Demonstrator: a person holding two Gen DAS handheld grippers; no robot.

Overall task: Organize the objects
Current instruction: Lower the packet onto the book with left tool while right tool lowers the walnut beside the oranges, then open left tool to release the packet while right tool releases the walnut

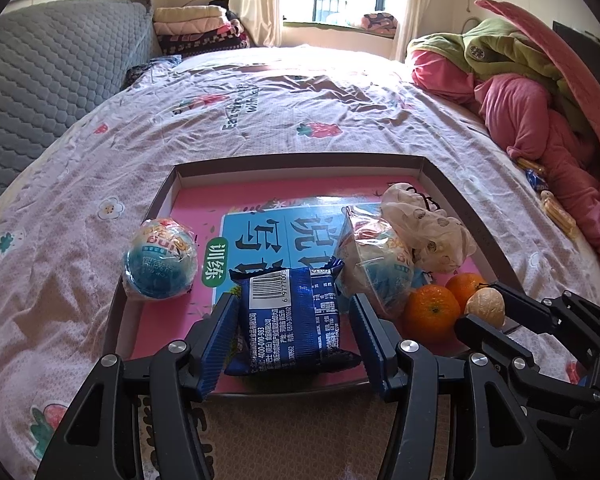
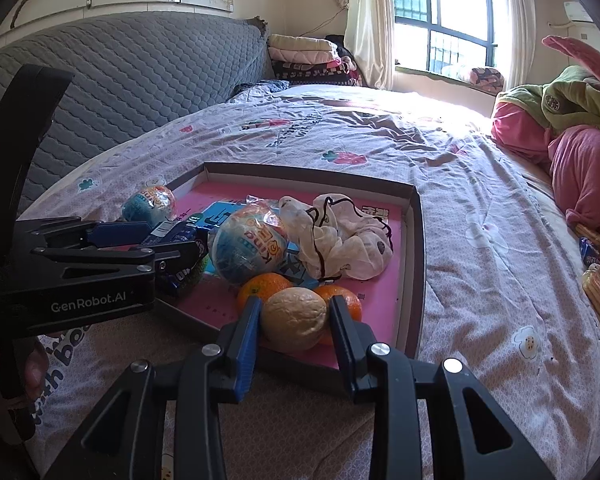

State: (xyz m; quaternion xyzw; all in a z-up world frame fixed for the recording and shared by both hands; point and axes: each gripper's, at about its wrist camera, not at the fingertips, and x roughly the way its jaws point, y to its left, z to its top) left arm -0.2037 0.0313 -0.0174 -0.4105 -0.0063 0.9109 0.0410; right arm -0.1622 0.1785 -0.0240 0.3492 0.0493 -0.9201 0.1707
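Note:
A shallow box lid tray [image 1: 440, 178] with a pink book lies on the bed. My left gripper [image 1: 294, 312] has its jaws around a blue snack packet [image 1: 290, 320] over the tray's near edge, touching its sides. My right gripper [image 2: 294, 316] is shut on a pale wrinkled orange [image 2: 294, 318] at the tray's near right; it also shows in the left wrist view [image 1: 485, 307]. Two bright oranges [image 1: 432, 312] lie beside it. Two wrapped ball-shaped snacks [image 1: 161, 258] [image 1: 374, 264] and a crumpled white cloth bag [image 1: 424, 228] are in the tray.
The bed has a pink floral sheet [image 1: 260, 120]. A grey quilted headboard [image 1: 40, 92] stands at left. Pink and green bedding [image 1: 532, 112] is piled at right, with snack packets [image 2: 598, 280] near it. Folded blankets [image 1: 196, 28] are stacked by the window.

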